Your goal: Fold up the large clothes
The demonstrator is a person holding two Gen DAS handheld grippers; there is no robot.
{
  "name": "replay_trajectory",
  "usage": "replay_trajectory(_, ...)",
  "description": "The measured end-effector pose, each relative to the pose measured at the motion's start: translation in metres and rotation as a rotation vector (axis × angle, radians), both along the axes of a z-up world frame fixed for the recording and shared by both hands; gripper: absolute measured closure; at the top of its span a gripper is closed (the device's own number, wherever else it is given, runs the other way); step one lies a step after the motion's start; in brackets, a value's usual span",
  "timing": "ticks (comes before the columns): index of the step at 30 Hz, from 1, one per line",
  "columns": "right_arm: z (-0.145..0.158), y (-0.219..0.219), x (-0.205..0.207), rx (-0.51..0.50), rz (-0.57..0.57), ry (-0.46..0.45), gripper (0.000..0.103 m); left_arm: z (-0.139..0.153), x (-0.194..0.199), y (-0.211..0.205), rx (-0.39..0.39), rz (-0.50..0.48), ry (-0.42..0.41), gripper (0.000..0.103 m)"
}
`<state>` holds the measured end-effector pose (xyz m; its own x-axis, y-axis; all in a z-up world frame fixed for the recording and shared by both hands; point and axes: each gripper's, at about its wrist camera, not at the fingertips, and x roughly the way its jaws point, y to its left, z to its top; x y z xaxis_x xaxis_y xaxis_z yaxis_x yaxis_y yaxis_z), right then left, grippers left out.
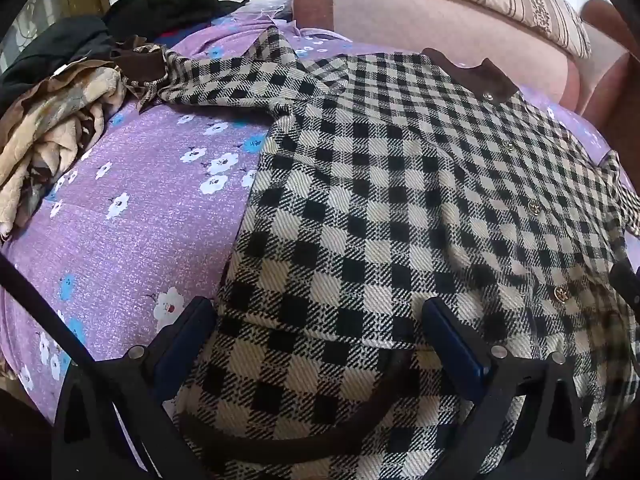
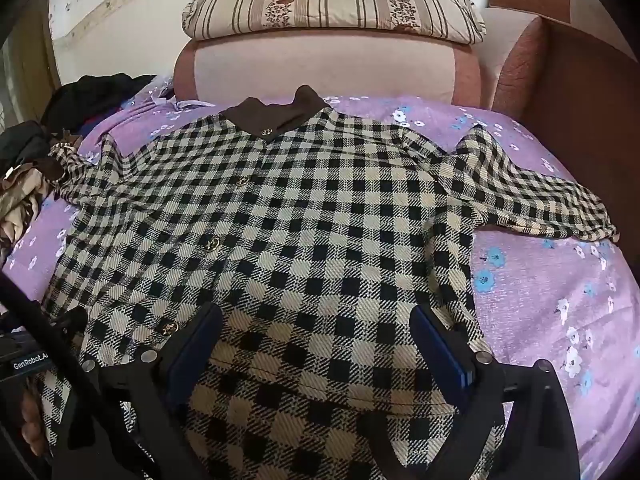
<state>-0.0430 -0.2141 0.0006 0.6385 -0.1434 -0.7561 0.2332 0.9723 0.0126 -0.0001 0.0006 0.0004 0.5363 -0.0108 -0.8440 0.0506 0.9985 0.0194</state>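
Both grippers, left and right, hover with jaws released over the checked coat's hem, spread flat near the bed's front edge.

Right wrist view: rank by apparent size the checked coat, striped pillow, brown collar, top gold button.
1. checked coat, fills most of the frame, though it lies nearest the camera.
2. striped pillow, farther back, so it likely looks smaller than it is.
3. brown collar.
4. top gold button.
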Motion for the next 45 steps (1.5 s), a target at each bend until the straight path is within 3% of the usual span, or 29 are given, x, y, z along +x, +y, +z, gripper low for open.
replay_trajectory(7, -0.004, 0.003, -0.01, -0.008, -0.008, -0.035, 0.006, 0.006, -0.006, -0.008, 0.021, 0.015, -0.021, 0.0)
replay_trajectory(14, -0.002, -0.004, 0.0, -0.009, -0.008, 0.001, 0.006, 0.008, -0.005, -0.007, 0.024, 0.011, -0.046, 0.0)
replay_trajectory(16, -0.003, -0.007, 0.005, 0.002, -0.015, 0.015, 0.006, 0.017, -0.006, -0.008, 0.019, 0.013, -0.028, 0.0)
replay_trajectory(18, -0.003, -0.007, 0.005, 0.007, -0.032, 0.012, 0.006, 0.034, -0.023, 0.002, 0.007, 0.021, -0.07, 0.0)
replay_trajectory(26, 0.02, -0.004, -0.005, -0.018, -0.053, -0.08, 0.006, 0.086, -0.048, 0.018, -0.059, 0.095, -0.154, 0.0)
replay_trajectory(31, 0.029, -0.003, -0.011, -0.018, -0.056, -0.107, 0.006, 0.106, -0.06, 0.02, -0.108, 0.11, -0.166, 0.0)
replay_trajectory(39, 0.037, -0.001, -0.018, -0.004, -0.057, -0.134, 0.006, 0.112, -0.078, 0.016, -0.092, 0.117, -0.18, 0.0)
replay_trajectory(45, 0.043, -0.001, -0.023, -0.011, -0.065, -0.151, 0.006, 0.108, -0.086, 0.012, -0.026, 0.102, -0.201, 0.0)
